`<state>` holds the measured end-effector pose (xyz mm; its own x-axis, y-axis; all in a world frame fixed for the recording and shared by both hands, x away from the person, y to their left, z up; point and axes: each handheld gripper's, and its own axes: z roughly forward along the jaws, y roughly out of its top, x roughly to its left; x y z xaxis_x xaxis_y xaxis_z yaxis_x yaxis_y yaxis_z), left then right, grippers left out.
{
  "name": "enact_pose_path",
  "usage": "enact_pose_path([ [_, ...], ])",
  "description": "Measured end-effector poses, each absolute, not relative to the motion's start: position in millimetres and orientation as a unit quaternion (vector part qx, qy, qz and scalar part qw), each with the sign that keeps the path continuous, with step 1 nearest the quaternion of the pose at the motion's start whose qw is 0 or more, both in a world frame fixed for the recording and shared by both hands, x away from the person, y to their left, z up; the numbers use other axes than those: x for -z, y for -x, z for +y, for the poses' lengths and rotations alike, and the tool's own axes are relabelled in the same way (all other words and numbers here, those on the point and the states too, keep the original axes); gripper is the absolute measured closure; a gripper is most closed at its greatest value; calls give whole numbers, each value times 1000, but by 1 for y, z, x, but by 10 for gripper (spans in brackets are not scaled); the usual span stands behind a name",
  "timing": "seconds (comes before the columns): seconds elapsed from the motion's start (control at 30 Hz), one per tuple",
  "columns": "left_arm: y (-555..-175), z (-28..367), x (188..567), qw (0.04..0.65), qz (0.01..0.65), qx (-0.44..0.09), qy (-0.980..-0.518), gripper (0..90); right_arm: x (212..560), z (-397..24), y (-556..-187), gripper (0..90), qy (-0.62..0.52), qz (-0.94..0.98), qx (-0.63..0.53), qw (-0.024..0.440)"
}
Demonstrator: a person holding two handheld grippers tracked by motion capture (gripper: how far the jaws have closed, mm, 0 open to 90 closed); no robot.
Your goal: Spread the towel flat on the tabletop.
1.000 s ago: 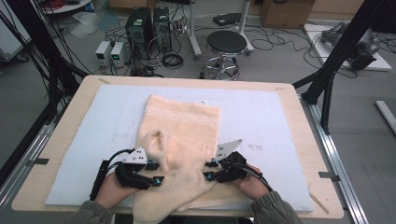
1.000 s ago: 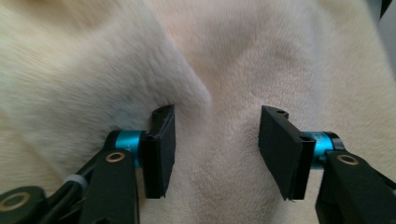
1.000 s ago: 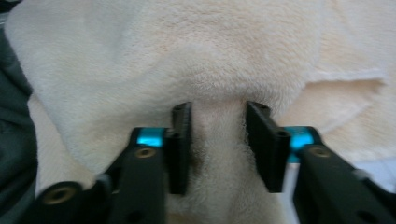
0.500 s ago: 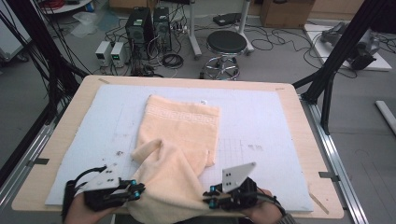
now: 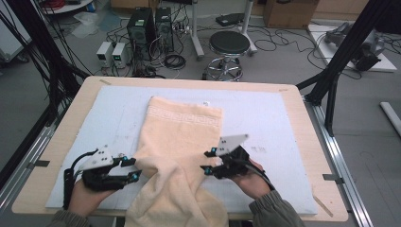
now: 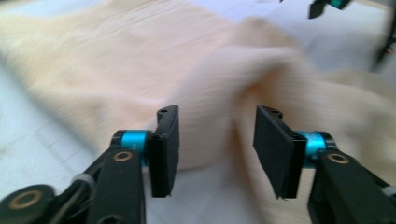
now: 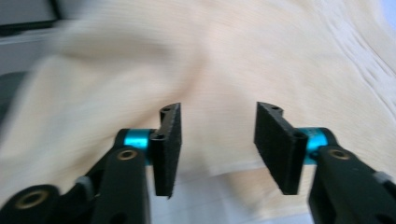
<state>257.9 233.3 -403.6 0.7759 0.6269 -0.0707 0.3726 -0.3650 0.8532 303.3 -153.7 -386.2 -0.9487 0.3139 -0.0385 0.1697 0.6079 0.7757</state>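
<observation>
A cream terry towel point(image 5: 182, 146) lies down the middle of the pale blue mat point(image 5: 265, 118) on my table, its far end flat with a woven key-pattern band, its near end rumpled into folds and spilling over the near edge. My left gripper point(image 5: 131, 168) and right gripper point(image 5: 207, 161) flank that bunched part, jaws just opened and standing apart with nothing pinched; the cloth lies just beyond the pads.

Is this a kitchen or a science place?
Most likely a lab or workshop: computer towers and tangled cables sit on the floor, a black metal frame stands around the table, and a stool waits behind.
</observation>
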Motion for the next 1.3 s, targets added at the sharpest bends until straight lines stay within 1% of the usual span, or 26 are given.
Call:
enact_pose_path([
  [0.07, -275, 235, 413, 471, 331, -129, -807, 443, 399, -149, -325, 490, -159, 892, -413, 89],
  [0.13, -286, 234, 417, 467, 342, -129, -805, 435, 412, -145, -341, 494, -181, 894, -403, 73],
  [0.17, -291, 232, 420, 471, 345, -116, -804, 450, 419, -144, -346, 545, -181, 899, -392, 69],
  [0.2, -293, 231, 421, 473, 346, -101, -804, 505, 426, -143, -351, 675, -177, 910, -372, 47],
  [0.23, -296, 227, 423, 467, 341, -86, -812, 602, 429, -143, -352, 786, -170, 915, -365, 27],
  [0.27, -296, 223, 424, 459, 337, -83, -817, 702, 428, -145, -351, 846, -160, 915, -370, 20],
  [0.3, -297, 218, 425, 449, 328, -80, -827, 764, 426, -146, -350, 858, -158, 916, -368, 18],
  [0.33, -297, 214, 426, 448, 325, -80, -829, 814, 422, -149, -347, 862, -146, 920, -364, 22],
  [0.37, -298, 208, 424, 449, 320, -79, -831, 826, 419, -151, -345, 863, -144, 922, -358, 22],
  [0.5, -297, 191, 414, 484, 299, -73, -819, 826, 403, -178, -329, 864, -134, 930, -340, 40],
  [0.57, -294, 187, 408, 498, 291, -76, -813, 786, 396, -195, -321, 864, -139, 930, -336, 46],
  [0.6, -293, 187, 406, 497, 287, -84, -814, 750, 393, -208, -315, 864, -144, 930, -334, 50],
  [0.7, -293, 195, 404, 498, 298, -99, -808, 658, 391, -228, -303, 852, -140, 934, -329, 16],
  [0.73, -294, 200, 405, 498, 311, -105, -803, 642, 390, -231, -299, 825, -136, 932, -335, 8],
  [0.8, -299, 210, 408, 499, 338, -113, -790, 637, 386, -233, -297, 745, -135, 922, -362, 20],
  [0.83, -303, 214, 410, 491, 350, -122, -789, 637, 383, -232, -300, 690, -141, 917, -372, 28],
  [0.87, -306, 214, 412, 487, 355, -125, -788, 635, 382, -229, -307, 677, -148, 911, -383, 45],
  [0.9, -310, 215, 414, 483, 361, -134, -786, 631, 381, -226, -312, 664, -153, 907, -389, 47],
  [0.93, -312, 214, 416, 480, 365, -142, -785, 621, 383, -219, -321, 627, -161, 902, -394, 67],
  [0.97, -317, 213, 418, 473, 370, -149, -786, 610, 384, -214, -328, 617, -169, 901, -392, 81],
  [1.03, -327, 209, 425, 471, 386, -143, -780, 591, 394, -200, -354, 605, -187, 897, -388, 102],
  [1.07, -332, 206, 429, 463, 385, -140, -786, 592, 399, -195, -364, 599, -203, 895, -381, 112],
  [1.17, -343, 198, 438, 429, 387, -118, -808, 592, 414, -185, -389, 589, -229, 895, -367, 110],
  [1.2, -344, 195, 441, 421, 384, -121, -813, 596, 419, -182, -395, 591, -231, 897, -360, 109],
  [1.23, -344, 192, 443, 420, 381, -130, -813, 619, 424, -181, -399, 600, -234, 900, -354, 102],
  [1.3, -346, 189, 444, 421, 382, -142, -810, 721, 434, -179, -404, 664, -238, 904, -343, 95],
])
